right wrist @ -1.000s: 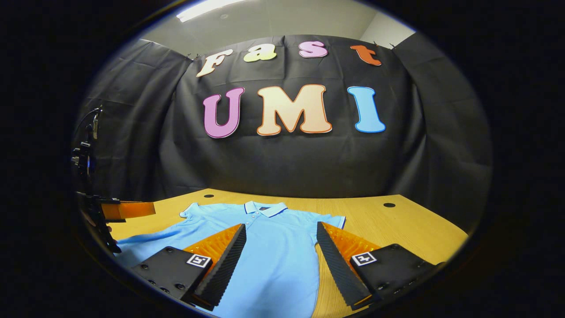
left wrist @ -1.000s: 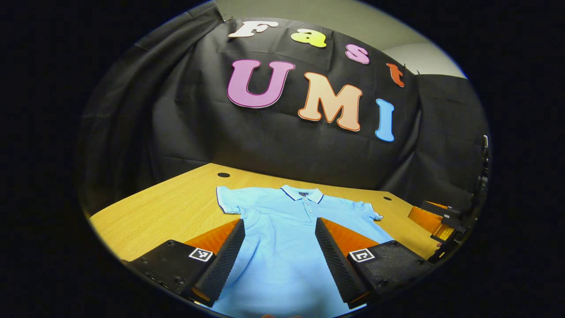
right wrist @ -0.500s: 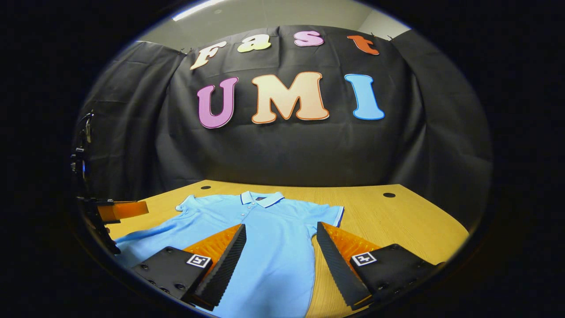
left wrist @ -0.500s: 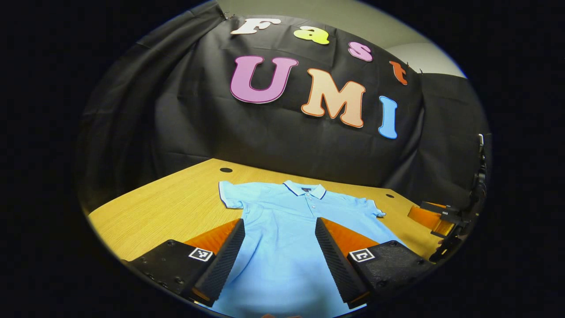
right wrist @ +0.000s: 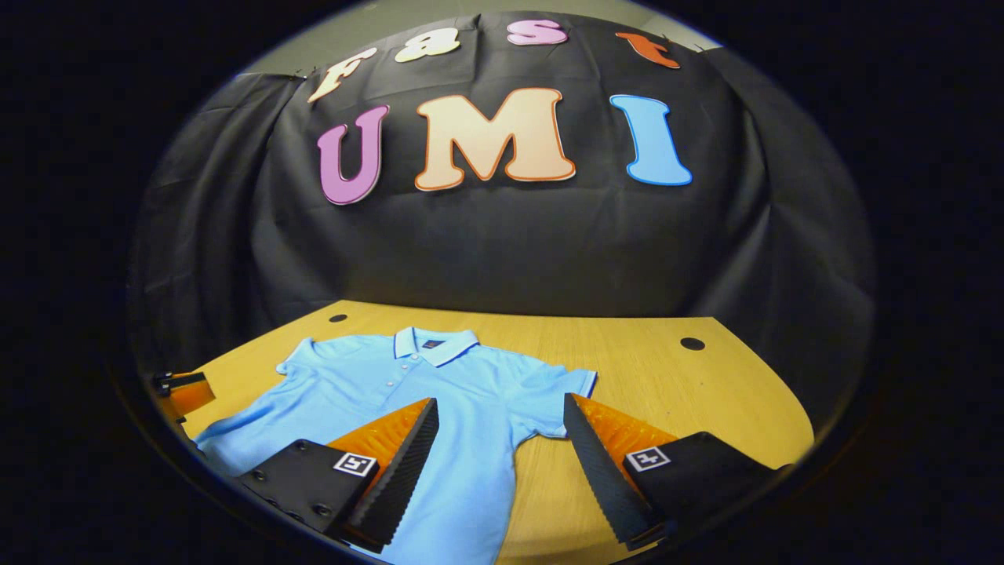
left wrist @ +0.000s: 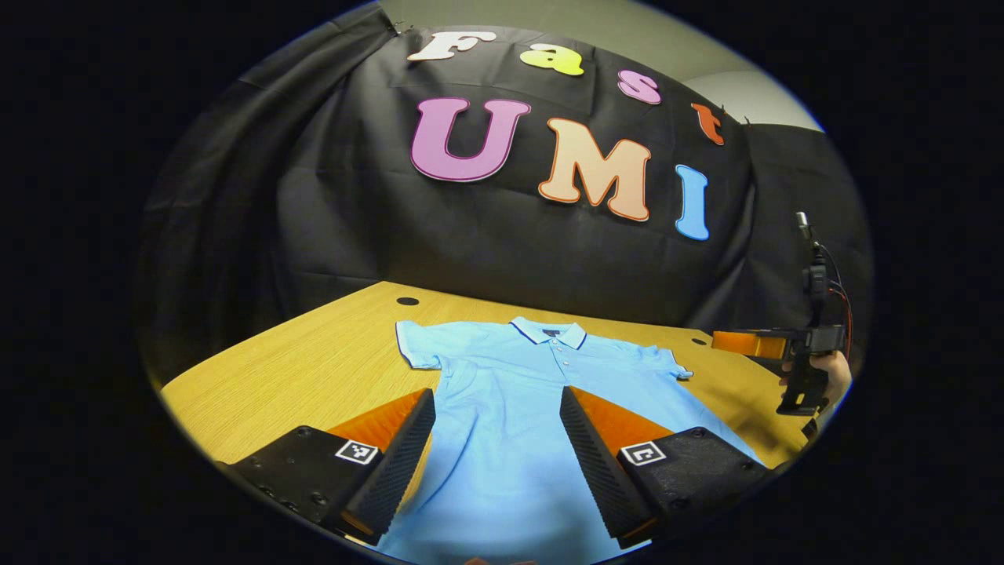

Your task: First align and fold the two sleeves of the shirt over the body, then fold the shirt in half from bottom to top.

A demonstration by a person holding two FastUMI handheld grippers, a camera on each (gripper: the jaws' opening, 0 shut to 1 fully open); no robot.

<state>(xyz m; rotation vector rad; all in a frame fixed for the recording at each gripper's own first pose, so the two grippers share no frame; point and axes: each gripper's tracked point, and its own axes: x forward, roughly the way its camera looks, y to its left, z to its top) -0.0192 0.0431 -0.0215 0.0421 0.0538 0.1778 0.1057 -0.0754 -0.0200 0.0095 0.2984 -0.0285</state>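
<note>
Shirt (left wrist: 518, 392) lay flat mid-table (left wrist: 314, 369), collar toward back edge, sleeves unfolded. Your left gripper (left wrist: 496, 463) and right gripper (right wrist: 500, 471) both gaped wide, holding nothing. Judged best: pinch each sleeve's cuff edge, fold inward evenly.

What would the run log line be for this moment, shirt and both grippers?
shirt: flat on table, sleeves unfolded | left gripper: open above shirt body | right gripper: open near right sleeve | step: no fold begun
</note>
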